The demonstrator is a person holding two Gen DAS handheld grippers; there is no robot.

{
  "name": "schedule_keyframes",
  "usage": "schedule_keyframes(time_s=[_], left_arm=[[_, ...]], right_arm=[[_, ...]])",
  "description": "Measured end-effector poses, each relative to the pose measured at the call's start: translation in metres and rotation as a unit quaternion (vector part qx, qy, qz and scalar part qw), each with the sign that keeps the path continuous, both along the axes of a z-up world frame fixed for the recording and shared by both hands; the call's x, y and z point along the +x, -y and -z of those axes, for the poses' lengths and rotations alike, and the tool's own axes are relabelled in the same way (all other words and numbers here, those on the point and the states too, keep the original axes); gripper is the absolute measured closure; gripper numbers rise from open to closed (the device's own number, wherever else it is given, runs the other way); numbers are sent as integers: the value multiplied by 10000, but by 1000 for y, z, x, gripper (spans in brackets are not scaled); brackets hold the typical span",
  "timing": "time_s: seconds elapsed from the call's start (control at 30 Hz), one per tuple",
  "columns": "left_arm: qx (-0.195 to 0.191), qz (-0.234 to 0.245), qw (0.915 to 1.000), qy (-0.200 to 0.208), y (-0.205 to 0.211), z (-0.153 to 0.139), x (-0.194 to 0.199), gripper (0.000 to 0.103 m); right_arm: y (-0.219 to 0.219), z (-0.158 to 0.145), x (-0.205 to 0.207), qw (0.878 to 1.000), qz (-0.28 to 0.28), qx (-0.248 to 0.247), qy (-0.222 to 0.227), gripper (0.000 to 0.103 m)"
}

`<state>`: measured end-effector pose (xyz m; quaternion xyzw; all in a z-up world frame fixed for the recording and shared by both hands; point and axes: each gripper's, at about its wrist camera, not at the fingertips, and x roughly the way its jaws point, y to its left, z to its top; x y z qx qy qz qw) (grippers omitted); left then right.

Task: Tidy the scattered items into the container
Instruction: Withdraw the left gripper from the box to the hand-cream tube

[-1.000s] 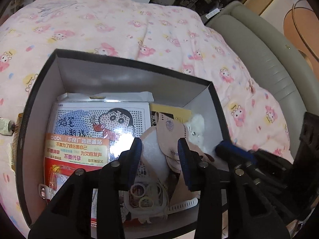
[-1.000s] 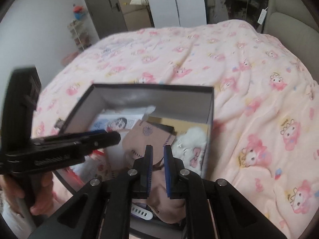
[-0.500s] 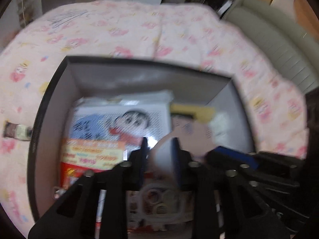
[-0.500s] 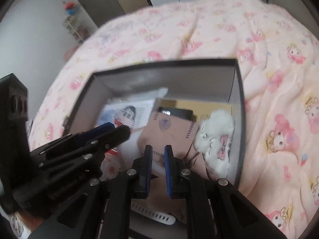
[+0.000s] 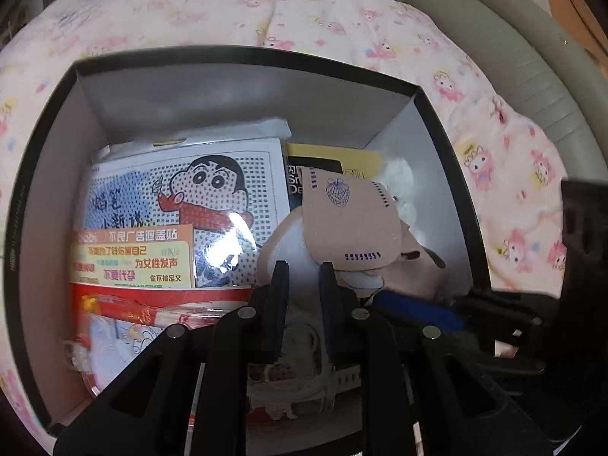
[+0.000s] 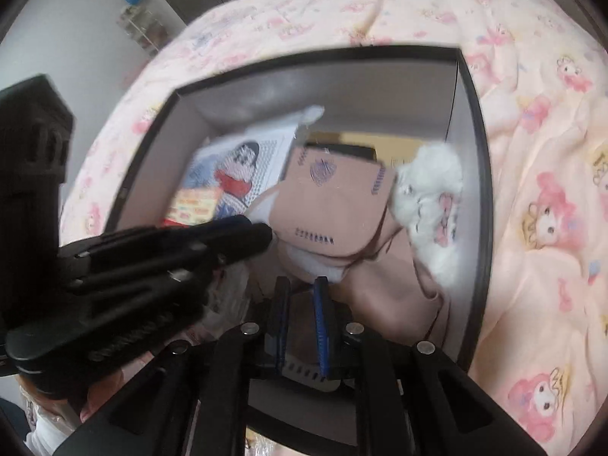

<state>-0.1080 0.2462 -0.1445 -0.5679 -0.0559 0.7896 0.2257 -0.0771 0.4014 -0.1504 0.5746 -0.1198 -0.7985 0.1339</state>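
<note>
A black box with grey walls sits on a pink bedspread. It holds a cartoon sticker sheet, an orange card, a red packet, a yellow booklet, a white plush, a white strap and stacked beige face masks. My left gripper is inside the box, its jaws close together on the pale lining at the masks' left edge. From the other side my right gripper is shut narrowly on the masks' near edge.
The pink patterned bedspread surrounds the box on all sides. A grey padded headboard curves along the right. A person's hand holds the left gripper's handle at the lower left of the right wrist view.
The left jaws have narrowed from wide apart to close together on the mask lining. Both grippers have tipped and sunk deeper into the box, which now fills more of each view.
</note>
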Motion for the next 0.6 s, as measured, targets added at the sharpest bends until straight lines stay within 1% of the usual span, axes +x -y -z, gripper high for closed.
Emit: schedule_keyframes(time_s=[0.03,0.1,0.13,0.23,0.27,0.33,0.37,0.43,0.5,0.6], left_arm=[[108,-11,9999,69,3,-2,0,89],[379,12,9992,132,8,-8,4,89],[417,34,9991,102,10,-11,6,89],[316,52,9994,-159,13,-24,18,80],[271,50,9993,-270,16,-30,24,79],[210,48,9985,-502,20,-43,32,72],[173,57,9979,-629,22,-51,36,71],[186,123,9963,-834,26,-69,45,66],[284,202,9943,-1004,28,-85,52,58],[247,342,9906,-1303,31,-109,63,57]], right_arm=[[1,3,1,10000,-20,32,62,92],[6,-1,3,9998,-32,189,29,91],[7,-3,5,9996,-17,276,-25,90],[6,-16,13,9981,164,508,-295,81],[5,-23,16,9969,266,599,-442,79],[5,-36,21,9936,460,757,-701,70],[3,-44,26,9913,579,815,-852,65],[0,-57,38,9868,856,851,-1079,59],[0,-69,51,9843,1035,764,-1207,58],[10,-90,69,9810,1115,709,-1420,58]])
